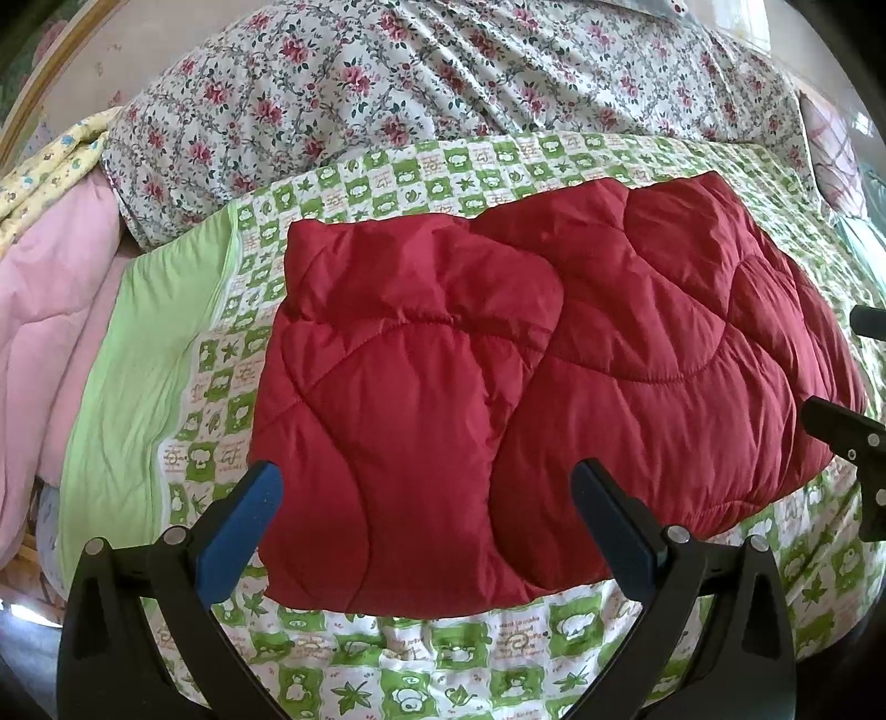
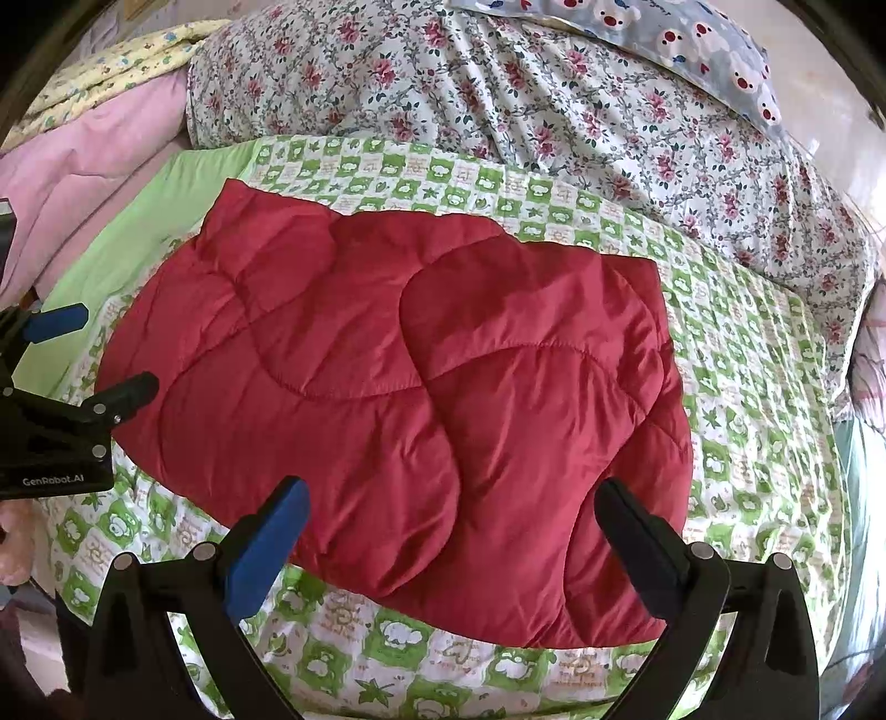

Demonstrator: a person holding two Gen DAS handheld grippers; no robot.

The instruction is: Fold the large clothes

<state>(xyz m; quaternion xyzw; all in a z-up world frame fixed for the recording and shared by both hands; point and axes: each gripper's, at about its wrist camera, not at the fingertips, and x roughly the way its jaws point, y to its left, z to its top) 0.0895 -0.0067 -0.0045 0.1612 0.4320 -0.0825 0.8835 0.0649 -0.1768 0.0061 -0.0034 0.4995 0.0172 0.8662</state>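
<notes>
A red quilted padded garment [image 1: 531,354] lies folded into a rough rectangle on a green-and-white patterned sheet [image 1: 443,653]; the right wrist view shows the same garment [image 2: 398,399] from the other side. My left gripper [image 1: 426,487] hovers open over the garment's near left part, with nothing between its blue and black fingers. My right gripper [image 2: 451,509] is open too, above the garment's near right edge, and holds nothing. Each gripper shows at the edge of the other's view: the right gripper [image 1: 847,432], the left gripper [image 2: 88,360].
A floral quilt [image 1: 443,72] is bunched behind the sheet. Pink bedding [image 1: 50,299] and a yellow printed cloth [image 1: 50,160] are piled at the left. A blue-grey pillow with bear faces [image 2: 692,44] lies at the far right.
</notes>
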